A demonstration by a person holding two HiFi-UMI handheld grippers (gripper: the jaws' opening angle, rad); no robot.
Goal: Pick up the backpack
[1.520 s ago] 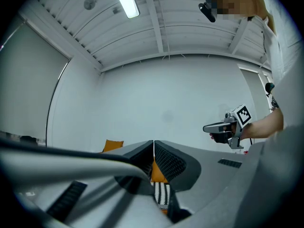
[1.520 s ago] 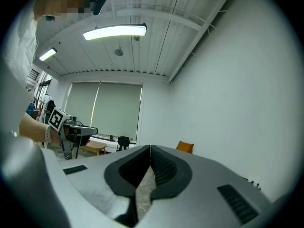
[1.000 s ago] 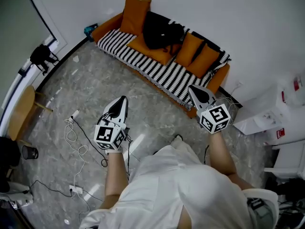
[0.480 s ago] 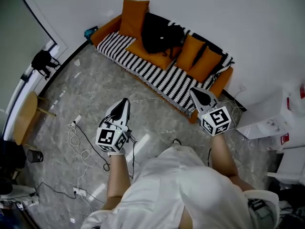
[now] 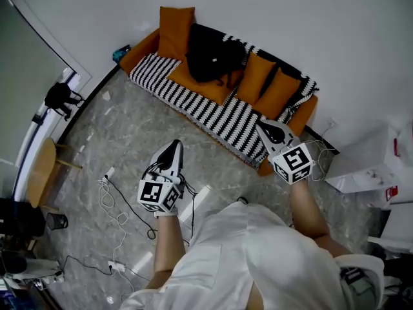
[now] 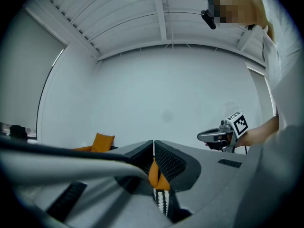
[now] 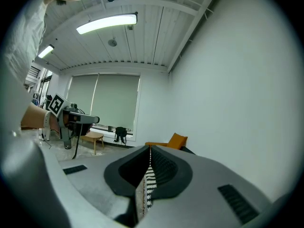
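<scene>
Both the left claw (image 5: 174,147) and the right claw (image 5: 263,126) are shut and empty; the black backpack (image 5: 210,53) rests on the striped sofa (image 5: 216,112), upper centre of the frame, well apart from them; the person (image 5: 258,257) has stepped nearer, so the approach is under way.

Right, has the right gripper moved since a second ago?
Yes. The right gripper has advanced toward the sofa, reaching further across its front edge.
</scene>
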